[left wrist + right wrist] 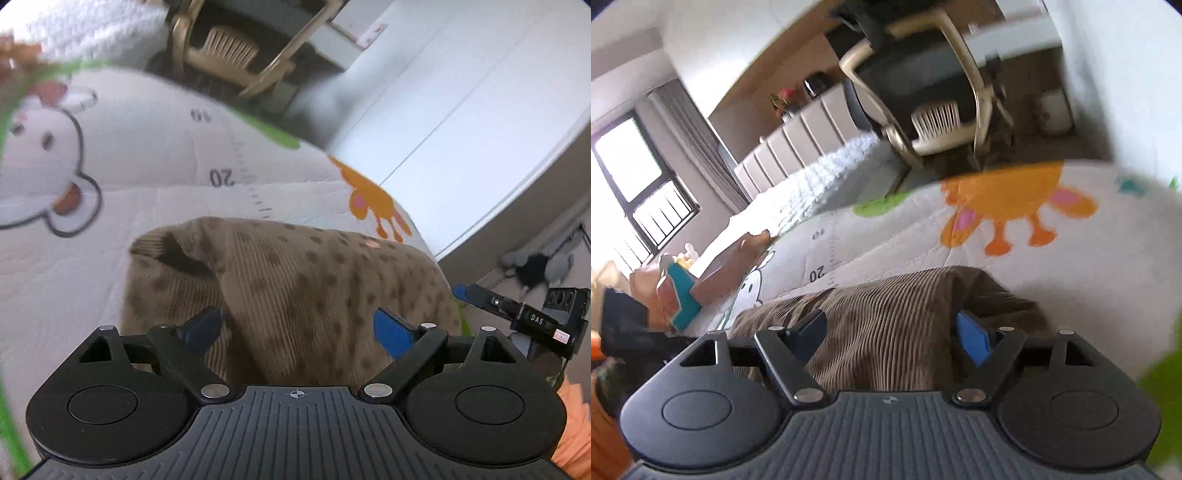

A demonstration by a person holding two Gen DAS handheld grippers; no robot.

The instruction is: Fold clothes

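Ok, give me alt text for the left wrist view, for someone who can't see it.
The left tongs stand open around a bunched brown spotted corduroy garment on a white cartoon-printed play mat. The right tongs show at the right edge, an office chair beyond.

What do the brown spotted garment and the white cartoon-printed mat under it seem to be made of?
The brown spotted garment looks like corduroy or a ribbed knit: fine parallel ridges run across it, with a matte, soft surface. The white cartoon-printed mat looks like quilted cotton-type fabric, going by its stitched seams and puffy panels; motion blur leaves the exact fibre open.
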